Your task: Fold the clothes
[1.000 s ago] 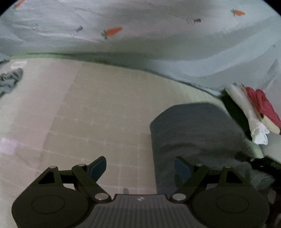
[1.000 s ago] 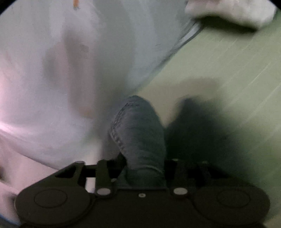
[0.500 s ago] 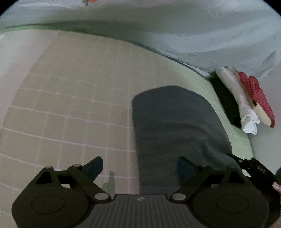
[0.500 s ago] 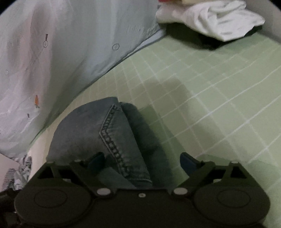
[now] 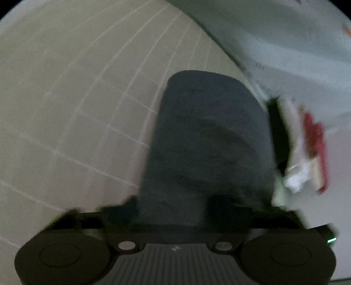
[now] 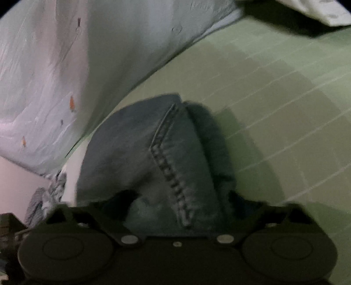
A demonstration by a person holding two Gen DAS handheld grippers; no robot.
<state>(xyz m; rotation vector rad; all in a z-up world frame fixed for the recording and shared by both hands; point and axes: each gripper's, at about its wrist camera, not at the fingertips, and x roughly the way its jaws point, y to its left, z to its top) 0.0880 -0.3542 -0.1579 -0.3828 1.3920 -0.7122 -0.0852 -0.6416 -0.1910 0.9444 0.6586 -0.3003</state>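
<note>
Your left gripper [image 5: 173, 210] sits low over the near end of the folded jeans [image 5: 208, 142], which lie as a dark slab on the green checked bed sheet [image 5: 76, 98]. Its jaws have just been closing, and the denim now fills the gap between them; the picture is smeared here, so you cannot tell whether the pads are already pressing the cloth or only flank it. Your right gripper [image 6: 179, 203] is at the other side of the same jeans [image 6: 140, 153], where the stitched seam [image 6: 173, 175] runs down into the gap and a folded edge bulges to the right of it. Those jaws have also just been closing, yet they stand fairly wide, one finger to each side of the bundle; the left finger appears to rest against the fabric, the right one beside the fold, and a firm pinch is not clear from this view. The jeans lie flat on the sheet, just beside a pale quilt [image 6: 65, 76] printed with small orange carrots. In your left view a stack of folded clothes [image 5: 302, 153], white and red, lies just beyond the jeans' right edge. In your right view a white garment [image 6: 318, 11] sits at the top corner, well apart from the jeans.
</note>
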